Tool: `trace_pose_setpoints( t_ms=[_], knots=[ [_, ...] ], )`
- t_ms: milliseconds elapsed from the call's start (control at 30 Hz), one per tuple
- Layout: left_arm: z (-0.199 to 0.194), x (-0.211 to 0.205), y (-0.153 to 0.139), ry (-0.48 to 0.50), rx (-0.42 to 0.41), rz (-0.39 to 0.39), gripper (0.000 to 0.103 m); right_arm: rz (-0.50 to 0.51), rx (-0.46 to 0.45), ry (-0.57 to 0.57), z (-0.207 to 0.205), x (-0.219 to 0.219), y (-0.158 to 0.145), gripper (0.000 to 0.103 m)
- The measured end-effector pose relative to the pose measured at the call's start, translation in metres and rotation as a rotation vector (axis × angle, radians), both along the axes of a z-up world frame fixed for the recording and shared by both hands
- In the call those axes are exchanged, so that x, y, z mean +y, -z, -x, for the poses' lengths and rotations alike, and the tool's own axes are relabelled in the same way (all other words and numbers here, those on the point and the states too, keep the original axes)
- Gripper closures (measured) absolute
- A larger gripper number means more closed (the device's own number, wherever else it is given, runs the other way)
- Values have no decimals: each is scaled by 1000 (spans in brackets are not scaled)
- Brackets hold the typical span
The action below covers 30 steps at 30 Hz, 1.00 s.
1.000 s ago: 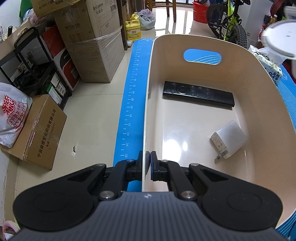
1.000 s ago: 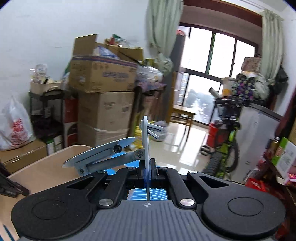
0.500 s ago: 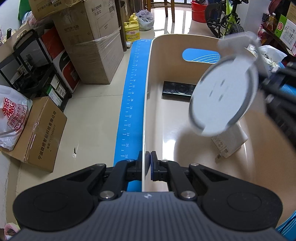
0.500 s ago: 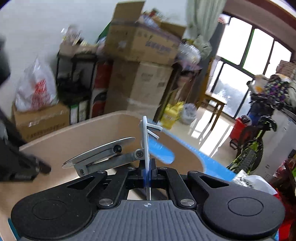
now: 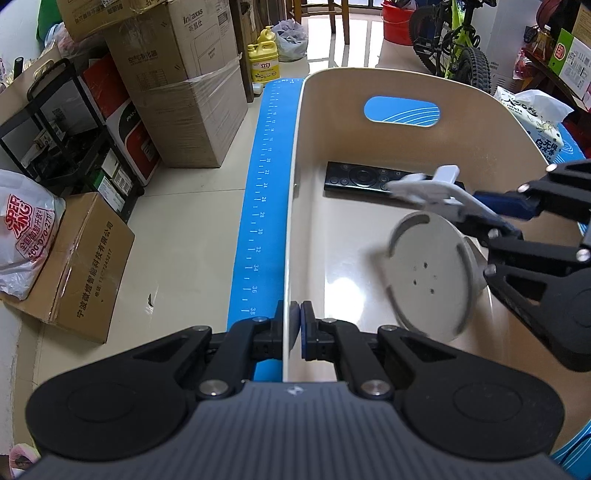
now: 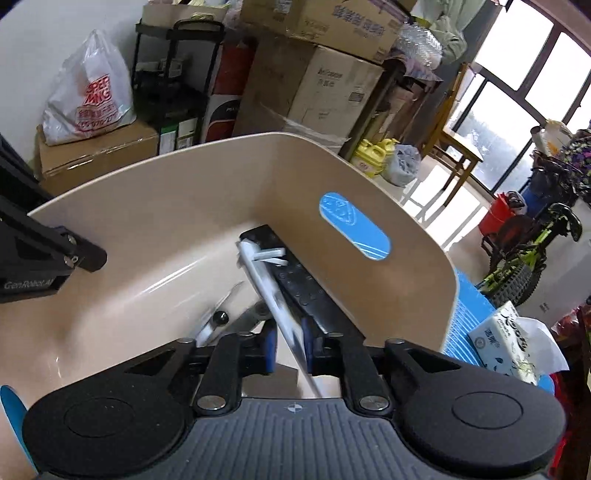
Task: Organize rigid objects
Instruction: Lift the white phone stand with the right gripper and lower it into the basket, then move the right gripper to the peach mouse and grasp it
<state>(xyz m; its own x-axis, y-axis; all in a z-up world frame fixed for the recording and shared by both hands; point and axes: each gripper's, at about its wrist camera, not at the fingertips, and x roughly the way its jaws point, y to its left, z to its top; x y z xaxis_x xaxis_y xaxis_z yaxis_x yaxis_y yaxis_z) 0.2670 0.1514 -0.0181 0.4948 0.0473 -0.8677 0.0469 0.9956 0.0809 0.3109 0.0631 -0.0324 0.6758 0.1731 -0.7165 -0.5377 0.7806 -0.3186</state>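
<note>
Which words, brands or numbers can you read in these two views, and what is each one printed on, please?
"SUPER MNG" and "400-070-2717": white plastic bag.
"20" to "38": blue ruler mat.
"GenRobot.AI": left gripper.
"Inkaxss": cardboard box.
Chinese print on the yellow bottle and tissue pack: not transcribed.
Remote control markings: too small.

Tiled floor (image 5: 192,221) w/ stacked boxes (image 5: 192,92) (big window (image 6: 517,81)).
</note>
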Motion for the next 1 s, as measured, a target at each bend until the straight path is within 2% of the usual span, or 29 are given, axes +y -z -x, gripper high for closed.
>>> trace_pose_setpoints(
  t_ms=[67, 167, 300, 367, 433, 567, 700, 800, 1000],
  knots=[
    [0, 0, 0, 0, 0, -1, 96, -17, 1, -3, 3, -5, -4, 39],
    [0, 0, 0, -1, 0, -2, 96, -56, -36, -9, 10, -19, -15, 25],
    [0, 0, 0, -1, 0, -2, 96, -175, -41, 31, 15, -44, -36, 19],
    [1, 1, 1, 0, 0, -3, 96, -222, -61, 40, 18, -58, -46, 10],
    [1, 1, 1, 0, 0, -3, 96, -229, -112, 43, 24, -70, -55, 5],
    [1, 0, 1, 0, -1, -2, 96, -205, -190, 52, 35, -95, -69, 2],
    [1, 1, 1, 0, 0, -4, 96, -206, -212, 108, 40, -121, -72, 2],
    [1, 1, 1, 0, -1, -4, 96, -225, -173, 179, 39, -144, -68, 2],
    [1, 0, 1, 0, 0, -3, 96, -276, -24, 311, 37, -176, -45, 2]
  ],
)
